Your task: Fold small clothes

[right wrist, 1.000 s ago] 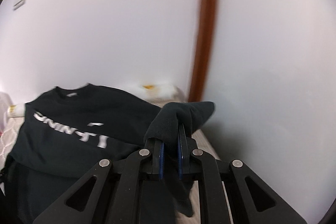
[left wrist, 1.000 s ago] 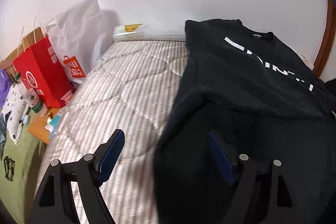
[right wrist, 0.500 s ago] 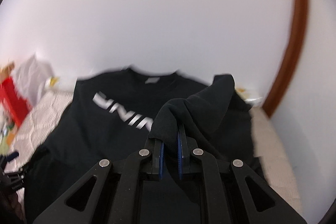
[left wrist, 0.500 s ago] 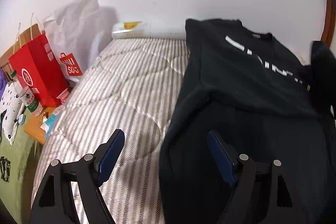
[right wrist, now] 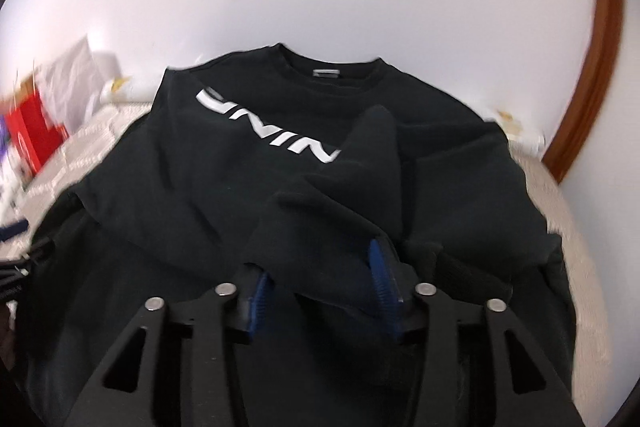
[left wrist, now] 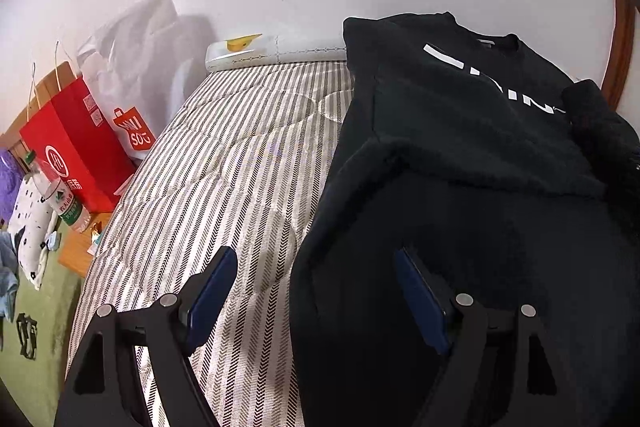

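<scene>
A black sweatshirt (left wrist: 460,131) with white lettering lies flat on the striped mattress (left wrist: 240,155), its collar toward the wall. My left gripper (left wrist: 314,259) is open and hangs over the sweatshirt's left edge, one finger above the cloth and one above the mattress, holding nothing. My right gripper (right wrist: 318,263) is over the sweatshirt (right wrist: 200,163), and its jaws are opening. The black sleeve (right wrist: 372,139) lies between the blue pads and droops forward onto the chest, covering the end of the lettering. The pads stand apart from each other. From the left wrist, the sleeve (left wrist: 596,119) shows at the far right.
A red paper bag (left wrist: 76,147) and a white shopping bag (left wrist: 132,67) stand to the left of the bed, with a water bottle (left wrist: 64,199) on a low wooden stand. A white roll (left wrist: 276,47) lies against the wall. A brown wooden frame (right wrist: 592,67) rises at the right.
My right gripper carried the sleeve left and down from the bed's right edge onto the sweatshirt's chest, and its jaws, shut on the sleeve before, have parted. The left gripper kept still.
</scene>
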A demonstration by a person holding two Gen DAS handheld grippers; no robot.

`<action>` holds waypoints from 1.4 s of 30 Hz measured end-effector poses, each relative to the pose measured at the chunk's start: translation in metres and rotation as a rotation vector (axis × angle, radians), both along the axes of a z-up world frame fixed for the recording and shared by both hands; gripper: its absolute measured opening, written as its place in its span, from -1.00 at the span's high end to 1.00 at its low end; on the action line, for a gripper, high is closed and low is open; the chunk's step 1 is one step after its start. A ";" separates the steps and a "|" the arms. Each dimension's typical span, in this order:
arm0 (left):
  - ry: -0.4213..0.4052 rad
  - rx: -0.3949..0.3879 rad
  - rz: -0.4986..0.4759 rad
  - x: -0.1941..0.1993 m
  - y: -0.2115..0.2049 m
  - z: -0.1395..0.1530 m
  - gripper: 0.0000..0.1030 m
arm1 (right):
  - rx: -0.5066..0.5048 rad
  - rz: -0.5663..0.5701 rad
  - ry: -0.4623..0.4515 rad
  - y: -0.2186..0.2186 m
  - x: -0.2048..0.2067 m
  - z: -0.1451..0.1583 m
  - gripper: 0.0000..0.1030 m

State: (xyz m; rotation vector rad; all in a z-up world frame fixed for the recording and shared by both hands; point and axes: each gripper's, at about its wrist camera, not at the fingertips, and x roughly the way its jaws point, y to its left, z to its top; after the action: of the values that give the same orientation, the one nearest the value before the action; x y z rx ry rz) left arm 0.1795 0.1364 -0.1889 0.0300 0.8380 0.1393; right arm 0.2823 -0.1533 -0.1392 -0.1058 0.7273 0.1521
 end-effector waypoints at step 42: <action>-0.067 -0.005 -0.475 -0.002 -0.277 0.068 -0.55 | 0.109 -0.173 -0.042 -0.216 -0.098 -0.011 -0.33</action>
State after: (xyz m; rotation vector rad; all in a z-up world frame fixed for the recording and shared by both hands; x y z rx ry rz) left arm 0.1779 -0.1408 -0.1205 0.2169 0.7442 -0.3074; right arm 0.1843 -0.3694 -0.1501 0.0583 0.6814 0.0238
